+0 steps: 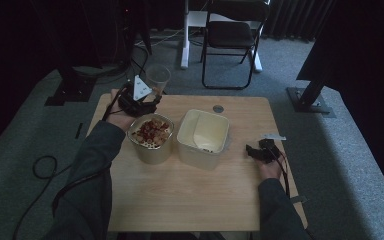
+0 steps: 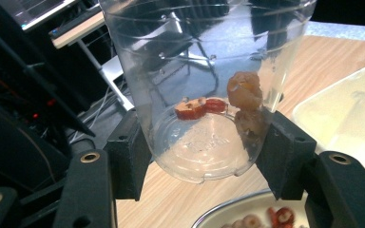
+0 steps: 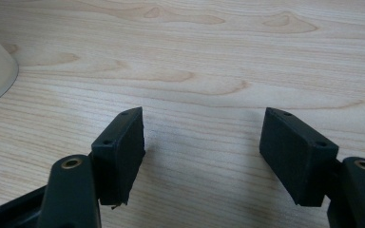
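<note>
Forearms came in from the near edge of the wooden bench (image 1: 190, 195), one claw in each hand. Right claw (image 1: 254, 152) lay low on the bench, to the right of the cream tub (image 1: 203, 131), its jaws spread wide with only bare wood grain between them (image 3: 202, 142). Beside that tub, on its left and nearly touching, stood the round metal bowl (image 1: 150, 137), heaped with red and pale dried pieces. Just beyond the bowl, the left claw (image 2: 202, 159) was pinching a clear plastic cup (image 2: 204, 80) near its base, a black pad pressed on either side. Cup stood upright at the far left edge of the bench (image 1: 157, 79). Inside it sat a red slice (image 2: 192, 108) and a tan, wrinkled lump (image 2: 244, 91) against the wall. Farther back, a dark folding chair (image 1: 232, 35) stood on the grey carpet.
</note>
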Demonstrator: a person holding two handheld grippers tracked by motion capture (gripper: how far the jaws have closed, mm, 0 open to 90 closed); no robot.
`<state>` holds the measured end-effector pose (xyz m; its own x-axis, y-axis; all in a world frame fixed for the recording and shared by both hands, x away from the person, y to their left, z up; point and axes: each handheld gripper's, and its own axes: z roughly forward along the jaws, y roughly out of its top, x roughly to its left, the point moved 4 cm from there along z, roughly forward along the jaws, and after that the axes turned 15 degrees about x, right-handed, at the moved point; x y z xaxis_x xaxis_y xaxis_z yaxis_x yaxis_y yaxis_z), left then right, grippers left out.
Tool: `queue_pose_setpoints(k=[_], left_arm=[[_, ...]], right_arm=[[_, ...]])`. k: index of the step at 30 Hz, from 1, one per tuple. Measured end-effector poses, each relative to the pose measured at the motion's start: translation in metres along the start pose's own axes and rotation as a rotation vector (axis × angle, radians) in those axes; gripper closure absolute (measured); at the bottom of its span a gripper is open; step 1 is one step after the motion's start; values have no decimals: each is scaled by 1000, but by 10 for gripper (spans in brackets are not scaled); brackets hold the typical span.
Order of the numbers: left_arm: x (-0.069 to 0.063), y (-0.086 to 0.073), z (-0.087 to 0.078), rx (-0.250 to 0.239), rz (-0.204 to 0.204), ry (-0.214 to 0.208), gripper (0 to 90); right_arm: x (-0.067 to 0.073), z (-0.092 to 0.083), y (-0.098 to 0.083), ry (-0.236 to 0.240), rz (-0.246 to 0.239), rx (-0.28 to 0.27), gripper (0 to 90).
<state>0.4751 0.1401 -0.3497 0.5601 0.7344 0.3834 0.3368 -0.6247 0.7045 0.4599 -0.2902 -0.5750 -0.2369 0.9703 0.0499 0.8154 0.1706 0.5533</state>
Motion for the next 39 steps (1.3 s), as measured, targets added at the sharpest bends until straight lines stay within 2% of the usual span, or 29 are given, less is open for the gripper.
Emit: queue_pose_setpoints(k=[4,7,10,14,20,25,28,37,39], left_arm=[[-9,13,2,-23,-18,-38,418],[-18,23,3,-36,-10,-54,418],[-27,34,4,-39,-1,-32,417],[-38,44,6,-57,-10,-65,417],[-55,55,10,-56,-3,-100,415],[-69,66,10,-76,8,-150,413],[-77,73,11,-79,17,-157,413],[-100,93,11,-114,25,-239,409],[-105,96,10,-129,21,-292,387]], right_arm=[[1,0,0,-7,-7,3,314],[2,0,0,-18,-13,6,314],[2,0,0,-22,-17,7,314],[2,0,0,-22,-16,7,315],[2,0,0,-22,-16,7,315],[2,0,0,-19,-12,6,315],[1,0,0,-17,-11,5,316],[1,0,0,-17,-8,4,316],[1,0,0,-17,-8,4,316]])
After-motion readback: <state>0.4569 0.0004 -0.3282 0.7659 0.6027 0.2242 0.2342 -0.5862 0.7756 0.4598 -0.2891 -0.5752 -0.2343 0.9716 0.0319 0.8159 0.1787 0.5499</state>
